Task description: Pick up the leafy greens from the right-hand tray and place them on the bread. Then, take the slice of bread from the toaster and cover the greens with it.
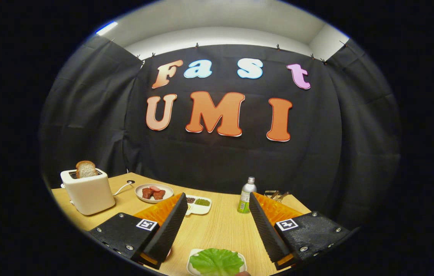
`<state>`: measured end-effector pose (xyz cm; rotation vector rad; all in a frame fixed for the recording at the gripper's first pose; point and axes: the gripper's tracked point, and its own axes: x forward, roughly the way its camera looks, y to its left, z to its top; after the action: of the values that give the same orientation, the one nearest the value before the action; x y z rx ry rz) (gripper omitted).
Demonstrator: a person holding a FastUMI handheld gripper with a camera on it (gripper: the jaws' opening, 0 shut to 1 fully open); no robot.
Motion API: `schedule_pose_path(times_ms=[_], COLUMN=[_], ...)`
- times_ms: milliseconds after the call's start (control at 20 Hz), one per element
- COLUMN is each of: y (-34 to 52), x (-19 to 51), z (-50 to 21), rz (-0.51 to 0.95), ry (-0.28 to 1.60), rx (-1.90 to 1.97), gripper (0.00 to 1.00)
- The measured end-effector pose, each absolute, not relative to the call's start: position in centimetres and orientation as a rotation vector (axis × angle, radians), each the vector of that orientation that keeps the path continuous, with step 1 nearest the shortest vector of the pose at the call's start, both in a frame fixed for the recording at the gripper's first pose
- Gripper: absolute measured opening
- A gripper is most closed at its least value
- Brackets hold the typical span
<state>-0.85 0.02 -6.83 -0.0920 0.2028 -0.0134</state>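
The leafy greens [216, 261] lie on a small white tray [193, 256] on the wooden table, below and between my fingers. My gripper [217, 251] is open, its fingers spread wide above the table with nothing between them. A cream toaster [88, 191] stands at the far left of the table with a slice of bread [85, 169] sticking up out of its slot, well beyond my left finger.
A round plate with pieces of meat [154, 193] sits right of the toaster, its cord [122, 187] running to a hole in the table. A divided white dish with grains [198, 204] and a green bottle [246, 196] stand further back. Small metal objects [276, 195] lie behind the right finger.
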Motion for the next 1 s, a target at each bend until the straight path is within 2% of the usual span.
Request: schedule_pose_path(times_ms=[250,700,1000], y=[-1.2,-0.4,0.2], x=[-1.1,-3.7,-5.6], z=[-10.8,-20.2,-25.3], rz=[-0.02,0.064,0.087], ry=[0.325,0.739,0.958], rx=[-0.067,-0.147,-0.125], gripper=[0.96,0.96,0.91])
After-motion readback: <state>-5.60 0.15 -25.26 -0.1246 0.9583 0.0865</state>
